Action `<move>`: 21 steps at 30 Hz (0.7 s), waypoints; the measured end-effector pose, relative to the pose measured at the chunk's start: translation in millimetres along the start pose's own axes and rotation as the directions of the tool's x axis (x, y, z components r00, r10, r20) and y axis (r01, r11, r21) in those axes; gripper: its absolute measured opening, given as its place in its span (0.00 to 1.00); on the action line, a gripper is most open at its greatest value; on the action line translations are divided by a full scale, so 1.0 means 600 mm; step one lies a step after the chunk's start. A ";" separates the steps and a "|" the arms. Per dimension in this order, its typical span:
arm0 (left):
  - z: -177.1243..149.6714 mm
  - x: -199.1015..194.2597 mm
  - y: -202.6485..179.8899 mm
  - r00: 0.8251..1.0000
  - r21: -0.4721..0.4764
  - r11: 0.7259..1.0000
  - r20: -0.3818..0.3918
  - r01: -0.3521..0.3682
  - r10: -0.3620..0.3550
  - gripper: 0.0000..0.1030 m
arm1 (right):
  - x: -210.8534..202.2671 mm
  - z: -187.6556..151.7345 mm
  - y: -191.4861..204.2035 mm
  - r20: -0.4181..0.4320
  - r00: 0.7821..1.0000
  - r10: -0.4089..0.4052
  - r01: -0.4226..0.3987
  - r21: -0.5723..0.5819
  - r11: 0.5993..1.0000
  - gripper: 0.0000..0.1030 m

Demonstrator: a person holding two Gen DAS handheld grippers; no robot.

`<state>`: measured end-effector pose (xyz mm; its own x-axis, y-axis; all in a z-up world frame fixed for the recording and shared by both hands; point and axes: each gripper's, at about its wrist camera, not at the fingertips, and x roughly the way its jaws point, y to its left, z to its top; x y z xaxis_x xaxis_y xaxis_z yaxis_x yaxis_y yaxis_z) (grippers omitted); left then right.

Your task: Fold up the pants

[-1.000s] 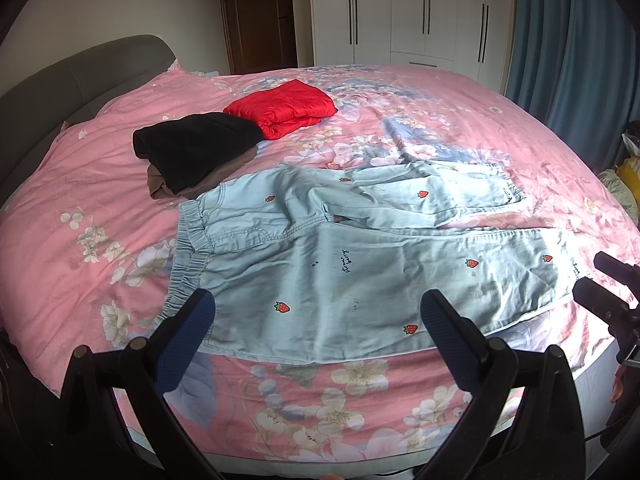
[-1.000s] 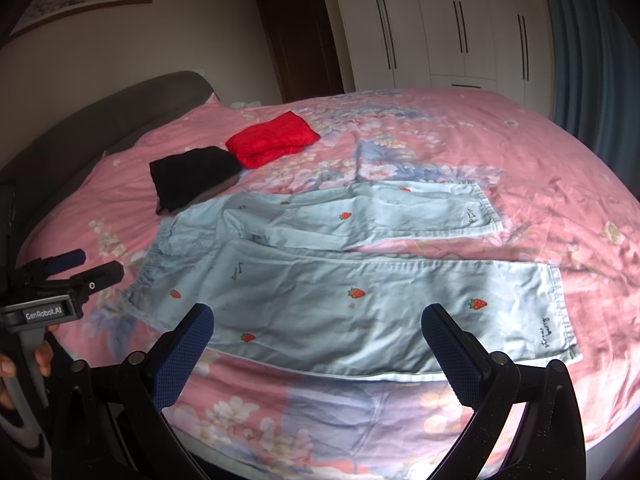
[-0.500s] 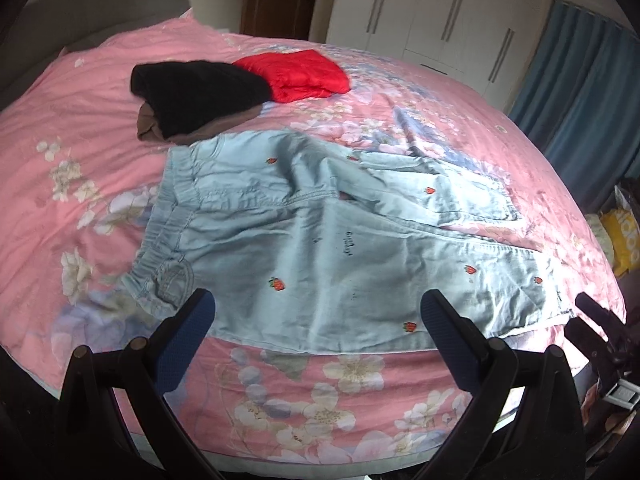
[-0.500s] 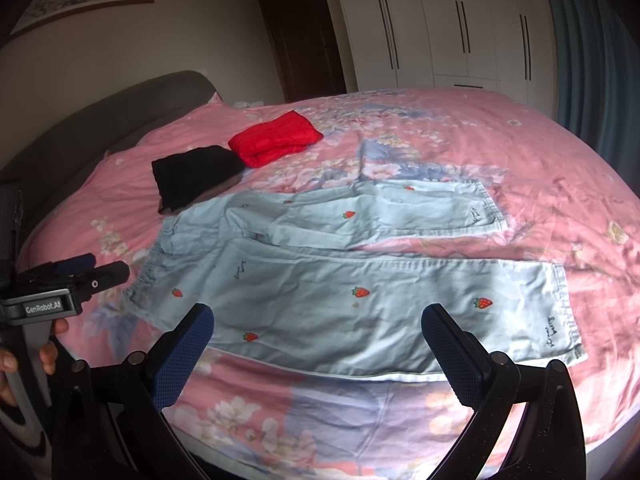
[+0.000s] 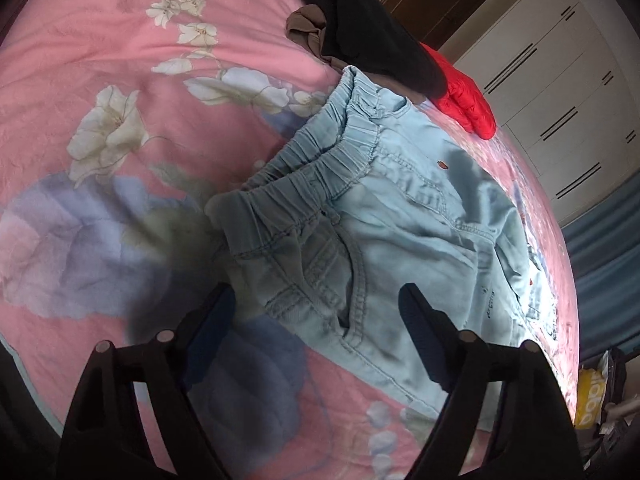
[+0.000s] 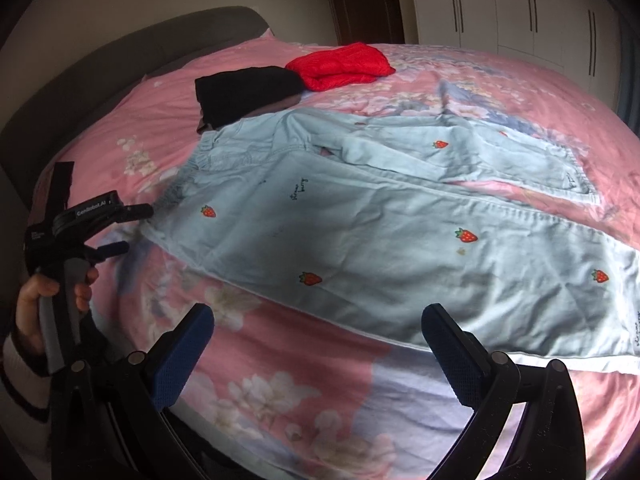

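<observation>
Lying flat beyond both wide-open, empty tools, pants, waistband nearest the left.

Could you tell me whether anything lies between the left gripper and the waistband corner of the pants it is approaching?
Nothing visible does. The left gripper is open right at the near waistband corner of the pants, only bedspread beneath. The black garment lies beyond the waistband's far end.

Both grippers, left gripper and right gripper, are black with blue pads; a white "GenRobot.AI" label shows, plus a striped sleeve.
</observation>
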<state>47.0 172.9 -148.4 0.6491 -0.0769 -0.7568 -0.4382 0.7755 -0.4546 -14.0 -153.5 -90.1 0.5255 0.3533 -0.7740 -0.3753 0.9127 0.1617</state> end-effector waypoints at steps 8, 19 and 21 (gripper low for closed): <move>0.038 -0.007 0.026 0.993 -0.032 0.999 0.113 0.025 -0.021 0.16 | 0.032 0.010 0.023 -0.044 0.999 -0.003 0.001 -0.052 0.999 1.00; 0.070 -0.043 0.082 0.986 -0.032 0.998 0.159 -0.045 0.050 0.17 | 0.058 0.051 -0.002 -0.037 0.997 -0.061 0.060 -0.017 0.998 1.00; 0.082 -0.033 0.100 0.990 -0.077 0.996 0.126 -0.053 0.063 0.17 | 0.054 0.047 -0.017 -0.040 0.997 -0.065 0.065 0.001 0.998 1.00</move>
<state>38.4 251.7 -137.7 0.6937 0.0517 -0.7184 -0.5186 0.7279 -0.4485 28.2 -145.6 -99.8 0.5181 0.2847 -0.8065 -0.3393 0.9340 0.1117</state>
